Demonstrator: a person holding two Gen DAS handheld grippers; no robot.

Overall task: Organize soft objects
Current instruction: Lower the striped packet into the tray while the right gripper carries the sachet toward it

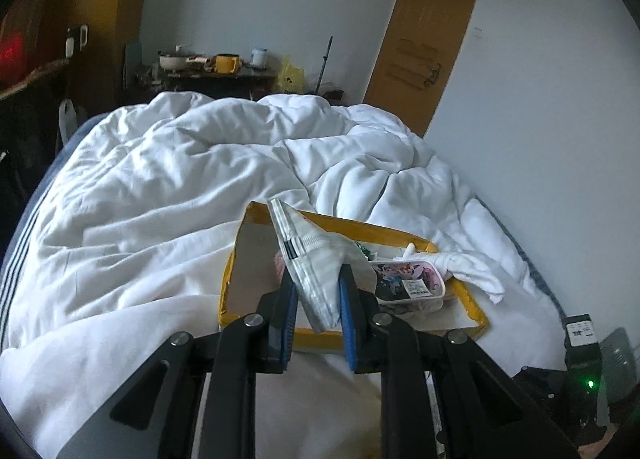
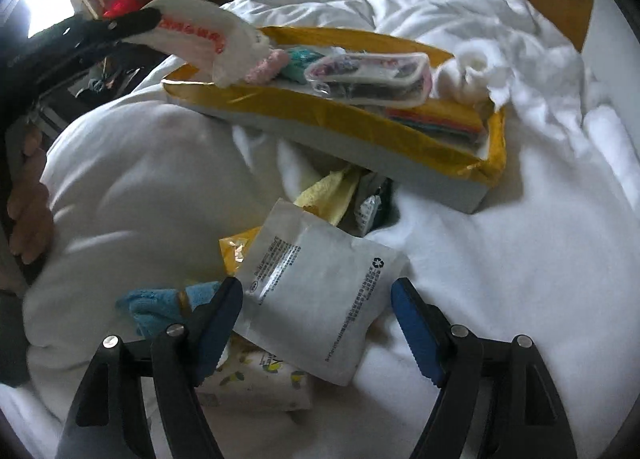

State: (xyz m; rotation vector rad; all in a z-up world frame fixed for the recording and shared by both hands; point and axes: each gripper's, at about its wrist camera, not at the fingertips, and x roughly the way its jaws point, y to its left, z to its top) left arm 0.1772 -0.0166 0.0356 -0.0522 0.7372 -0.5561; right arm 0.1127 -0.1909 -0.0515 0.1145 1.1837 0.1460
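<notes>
My left gripper (image 1: 318, 275) is shut on a crinkly white plastic packet (image 1: 308, 255) and holds it over the left half of a shallow yellow-rimmed box (image 1: 230, 279) on the bed. The right wrist view shows the same packet (image 2: 192, 39) with red print, above the box (image 2: 320, 115). My right gripper (image 2: 316, 285) stands open, pointing steeply down, its blue pads on either side of a flat white pouch (image 2: 312, 319) on the duvet and apart from it. Inside the box lie a cartoon-print pouch (image 2: 372, 79), a pink fluffy item (image 2: 266, 65) and a rolled white cloth (image 2: 472, 67).
Around the white pouch lie a blue cloth (image 2: 156, 305), a yellow cloth (image 2: 328, 195), a lemon-print tissue pack (image 2: 256, 379) and a dark packet (image 2: 368, 211). A rumpled white duvet (image 1: 180, 179) covers the bed. A person's hand (image 2: 30, 195) is at the left edge.
</notes>
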